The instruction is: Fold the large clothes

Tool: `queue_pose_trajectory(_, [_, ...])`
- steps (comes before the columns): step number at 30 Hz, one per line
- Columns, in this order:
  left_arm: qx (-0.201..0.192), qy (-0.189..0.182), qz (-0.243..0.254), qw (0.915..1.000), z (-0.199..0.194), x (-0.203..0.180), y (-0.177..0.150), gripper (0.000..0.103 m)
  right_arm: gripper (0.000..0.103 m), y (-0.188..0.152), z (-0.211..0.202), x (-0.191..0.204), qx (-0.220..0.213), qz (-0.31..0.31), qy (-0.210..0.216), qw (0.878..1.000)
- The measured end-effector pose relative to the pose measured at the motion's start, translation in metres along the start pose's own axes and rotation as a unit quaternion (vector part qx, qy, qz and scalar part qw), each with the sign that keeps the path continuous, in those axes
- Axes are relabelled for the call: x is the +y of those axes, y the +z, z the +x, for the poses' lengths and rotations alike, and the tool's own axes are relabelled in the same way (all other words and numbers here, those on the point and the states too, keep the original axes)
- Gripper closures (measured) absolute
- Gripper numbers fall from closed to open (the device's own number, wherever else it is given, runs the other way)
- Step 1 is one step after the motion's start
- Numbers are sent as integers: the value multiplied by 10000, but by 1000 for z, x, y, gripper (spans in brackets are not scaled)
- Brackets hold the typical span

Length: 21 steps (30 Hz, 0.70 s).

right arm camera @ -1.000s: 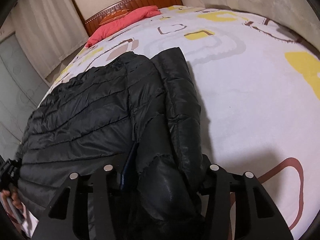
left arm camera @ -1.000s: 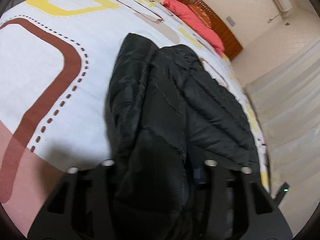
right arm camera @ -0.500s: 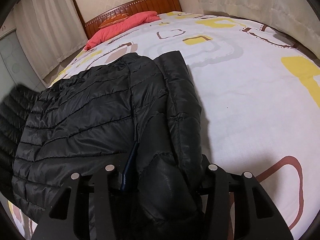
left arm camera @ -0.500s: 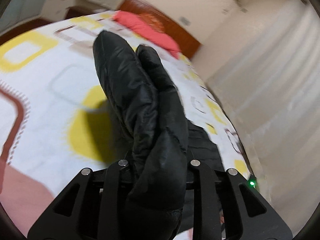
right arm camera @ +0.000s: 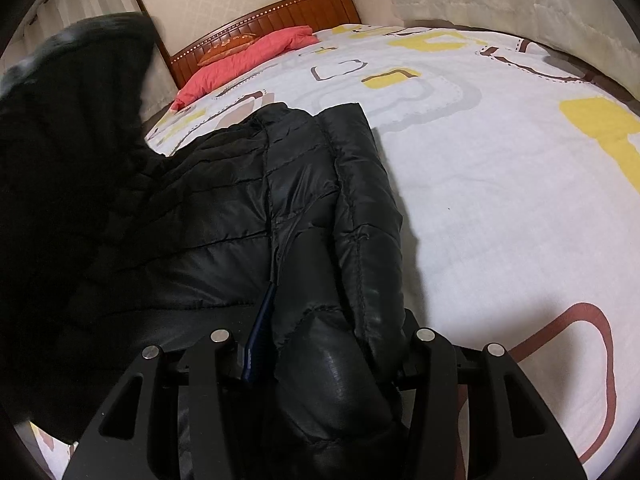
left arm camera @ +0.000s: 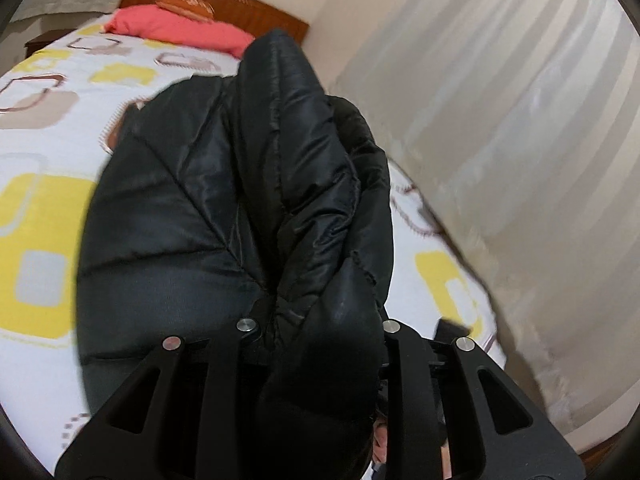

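The left gripper (left arm camera: 316, 326), its jaws having just closed further, clamps a lifted fold of the black puffer jacket (right arm camera: 248, 216) above the patterned bed (right arm camera: 500, 184). The right gripper (right arm camera: 322, 338) pinches the jacket's near edge where it lies on the bed, a red pillow (right arm camera: 248, 58) at the headboard beyond.

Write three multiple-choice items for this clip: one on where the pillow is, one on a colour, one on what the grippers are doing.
1. Where does the pillow lie?
A. at the headboard end of the bed
B. on the floor
C. on top of the jacket

2. What colour is the jacket?
A. red
B. black
C. yellow

3. What are the two grippers doing?
A. both hang open over bare sheet
B. only the right grips the jacket
C. each is clamped on a bunch of the jacket

Answers:
1 A, the red pillow lies against the wooden headboard.
2 B, the quilted fabric is black in both views.
3 C, the left gripper and the right gripper each have padded fabric squeezed between the fingers.
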<state>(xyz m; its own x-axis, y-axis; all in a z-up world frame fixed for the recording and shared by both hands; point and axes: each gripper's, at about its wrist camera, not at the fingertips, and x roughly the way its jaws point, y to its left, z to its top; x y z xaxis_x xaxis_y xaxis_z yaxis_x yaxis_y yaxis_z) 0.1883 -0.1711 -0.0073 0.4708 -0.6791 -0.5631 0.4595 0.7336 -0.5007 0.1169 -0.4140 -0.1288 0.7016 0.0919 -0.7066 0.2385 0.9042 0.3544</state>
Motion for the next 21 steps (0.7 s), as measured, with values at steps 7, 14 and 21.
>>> queue_pose_trajectory(7, [507,246,155,9983,74,-4,-18,80,56,2,-1,-7,34,116,90,9999])
queue_pose_trajectory(14, [550,232,332,9977,101,10,-18,80,56,1,0,-9,34,203,101,9997])
queue_pose_trajectory(21, [493,282,517,9970,111,17,-10,80,56,-1,-3,-9,-1,223,79,9997])
